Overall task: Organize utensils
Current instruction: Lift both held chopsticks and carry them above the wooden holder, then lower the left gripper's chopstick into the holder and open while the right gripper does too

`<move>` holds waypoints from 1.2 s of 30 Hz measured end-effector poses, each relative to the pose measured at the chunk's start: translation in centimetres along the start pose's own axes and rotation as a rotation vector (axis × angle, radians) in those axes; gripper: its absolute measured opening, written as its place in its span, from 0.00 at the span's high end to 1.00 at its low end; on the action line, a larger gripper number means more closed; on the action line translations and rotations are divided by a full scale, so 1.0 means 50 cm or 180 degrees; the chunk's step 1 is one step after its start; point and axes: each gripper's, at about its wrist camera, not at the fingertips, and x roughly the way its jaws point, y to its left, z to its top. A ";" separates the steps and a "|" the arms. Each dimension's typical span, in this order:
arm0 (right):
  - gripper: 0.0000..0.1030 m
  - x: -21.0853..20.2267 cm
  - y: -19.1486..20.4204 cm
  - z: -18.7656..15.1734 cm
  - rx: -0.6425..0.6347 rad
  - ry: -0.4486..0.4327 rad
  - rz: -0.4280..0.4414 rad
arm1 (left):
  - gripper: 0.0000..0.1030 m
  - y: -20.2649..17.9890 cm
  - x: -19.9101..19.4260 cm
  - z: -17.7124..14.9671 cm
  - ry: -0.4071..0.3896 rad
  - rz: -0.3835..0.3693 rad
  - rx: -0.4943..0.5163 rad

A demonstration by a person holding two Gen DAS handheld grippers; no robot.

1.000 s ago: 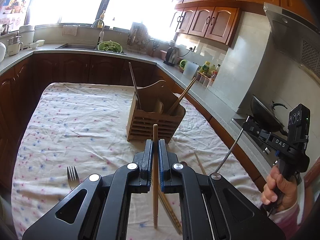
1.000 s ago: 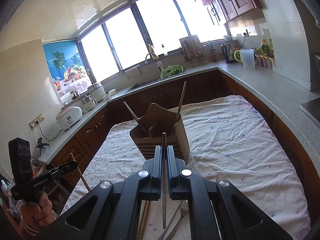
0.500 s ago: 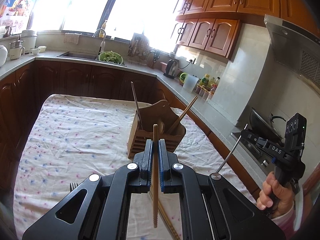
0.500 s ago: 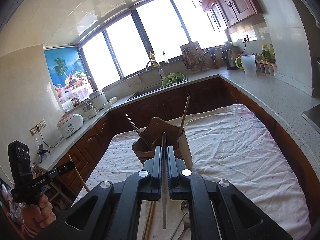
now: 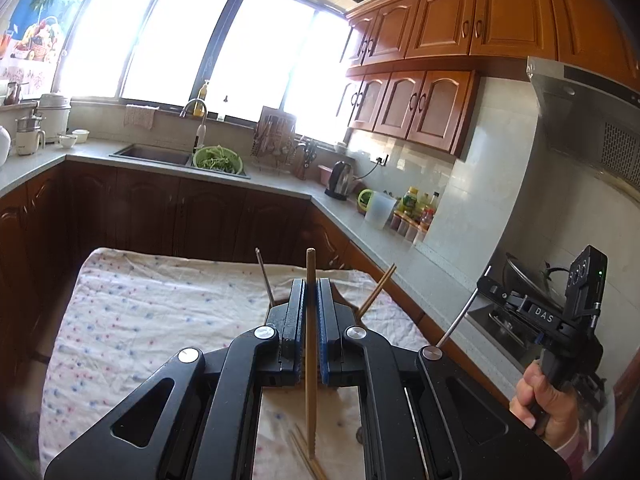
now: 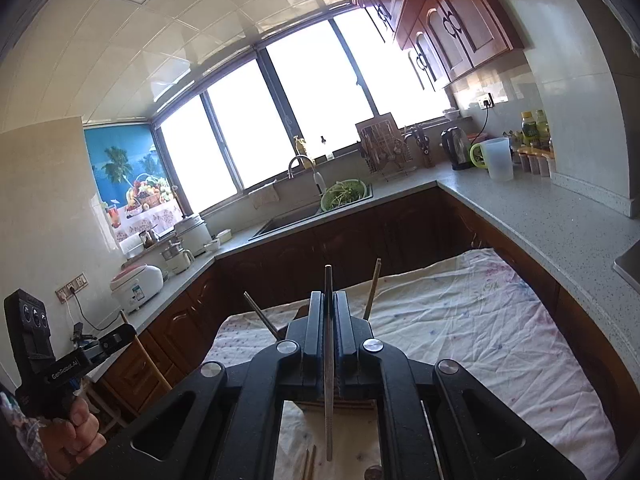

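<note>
My left gripper [image 5: 310,286] is shut on a wooden chopstick [image 5: 310,400] that stands upright between its blue pads. My right gripper [image 6: 329,298] is shut on a thin metal chopstick [image 6: 329,400], also upright. The wooden utensil holder is almost wholly hidden behind both sets of jaws. Only a metal chopstick [image 5: 265,280] [image 6: 260,316] and a wooden one [image 5: 376,290] [image 6: 372,288] stick out of it. The left wrist view shows the right gripper [image 5: 486,278] at the right edge, in a hand [image 5: 546,404]. The left gripper [image 6: 122,334] shows at the right wrist view's left edge.
A flowered cloth [image 5: 140,320] [image 6: 480,340] covers the table. Loose wooden chopsticks [image 5: 306,458] [image 6: 308,464] lie on it under the grippers, with a spoon end [image 6: 374,473] beside them. A countertop [image 6: 540,220] with kettle, jug and bottles runs along the right; the sink [image 5: 152,154] is at the back.
Both grippers have risen and tipped upward with their chopsticks still held. The holder has slid down behind the jaws, and the fork on the cloth has left the left wrist view.
</note>
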 end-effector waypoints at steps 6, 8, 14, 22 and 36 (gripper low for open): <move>0.96 0.033 0.004 0.061 0.0010 -0.0263 -0.0020 | 0.96 0.000 0.043 0.068 -0.0248 -0.0013 0.0011; 0.96 0.047 0.008 0.075 -0.0018 -0.0331 -0.0047 | 0.96 0.005 0.065 0.085 -0.0322 0.0017 0.0014; 0.96 0.101 0.010 0.089 -0.0124 -0.0407 -0.0131 | 0.96 0.016 0.132 0.102 -0.0484 0.0144 -0.0003; 0.96 0.174 -0.030 0.043 -0.0022 -0.0249 -0.0221 | 0.96 0.050 0.221 0.046 -0.0524 0.0330 -0.0146; 0.96 0.241 -0.062 -0.053 0.0159 0.0075 -0.0212 | 0.95 0.057 0.283 -0.066 -0.0212 0.0437 -0.0121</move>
